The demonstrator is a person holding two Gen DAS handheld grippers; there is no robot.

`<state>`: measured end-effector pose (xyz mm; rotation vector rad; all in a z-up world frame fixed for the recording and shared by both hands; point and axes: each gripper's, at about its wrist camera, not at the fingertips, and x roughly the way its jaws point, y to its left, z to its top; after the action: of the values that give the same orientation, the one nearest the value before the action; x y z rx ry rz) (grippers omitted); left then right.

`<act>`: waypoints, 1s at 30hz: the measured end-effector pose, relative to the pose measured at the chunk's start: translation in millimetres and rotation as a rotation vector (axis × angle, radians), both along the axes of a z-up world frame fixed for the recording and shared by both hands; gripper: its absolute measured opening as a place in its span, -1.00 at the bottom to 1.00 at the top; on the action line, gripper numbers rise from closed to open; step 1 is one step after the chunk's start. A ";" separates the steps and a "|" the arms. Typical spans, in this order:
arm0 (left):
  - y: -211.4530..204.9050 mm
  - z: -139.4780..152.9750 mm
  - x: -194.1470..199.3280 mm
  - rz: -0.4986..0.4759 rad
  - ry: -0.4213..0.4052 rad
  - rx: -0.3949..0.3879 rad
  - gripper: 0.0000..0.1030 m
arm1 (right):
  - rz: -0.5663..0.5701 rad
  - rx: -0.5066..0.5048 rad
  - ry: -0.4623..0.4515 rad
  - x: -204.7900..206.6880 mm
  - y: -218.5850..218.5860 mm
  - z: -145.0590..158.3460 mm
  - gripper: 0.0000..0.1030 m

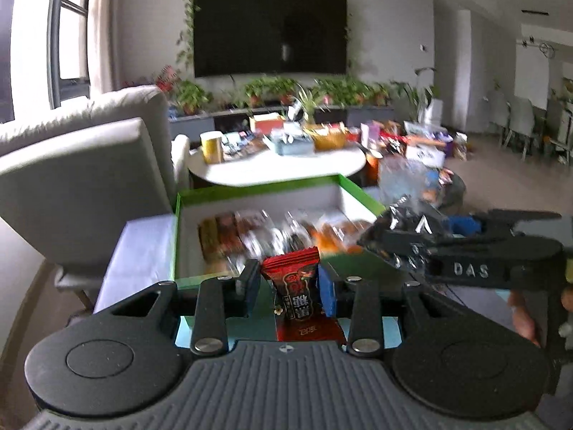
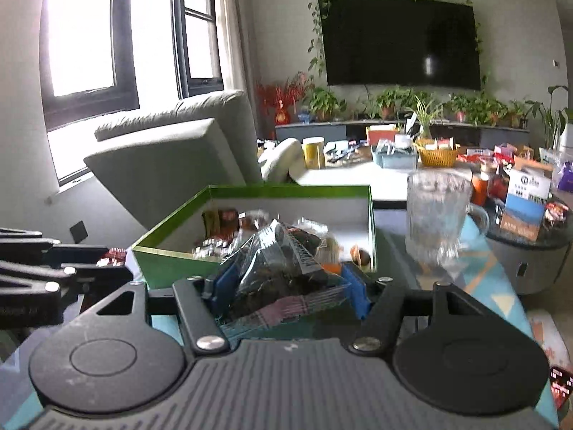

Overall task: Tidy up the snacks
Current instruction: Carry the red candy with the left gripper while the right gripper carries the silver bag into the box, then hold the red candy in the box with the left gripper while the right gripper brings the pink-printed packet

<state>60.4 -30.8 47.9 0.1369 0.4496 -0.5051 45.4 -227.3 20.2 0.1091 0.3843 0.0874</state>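
Note:
A green box (image 1: 258,189) with a white inside holds several wrapped snacks (image 1: 250,233); it also shows in the right wrist view (image 2: 168,261). My left gripper (image 1: 290,285) is shut on a red snack packet (image 1: 297,286), held upright just in front of the box's near wall. My right gripper (image 2: 288,283) is shut on a clear packet of dark snacks (image 2: 286,265), held at the box's near edge. In the left wrist view the right gripper (image 1: 412,240) comes in from the right with its dark shiny packet (image 1: 397,222) over the box's right corner.
A clear glass mug (image 2: 437,215) stands right of the box. A grey armchair (image 1: 82,179) stands to the left. A white round table (image 1: 279,168) behind the box carries jars, baskets and packets. A dark round side table (image 2: 530,251) with boxes is at right.

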 end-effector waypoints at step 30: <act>-18.1 -25.3 113.6 0.125 0.053 -0.024 -0.37 | 0.140 0.184 0.090 16.1 -41.8 -26.4 0.02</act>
<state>174.0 -48.9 22.6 0.0716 0.5005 -0.3916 61.6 -269.1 -6.2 0.2683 0.4735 0.2569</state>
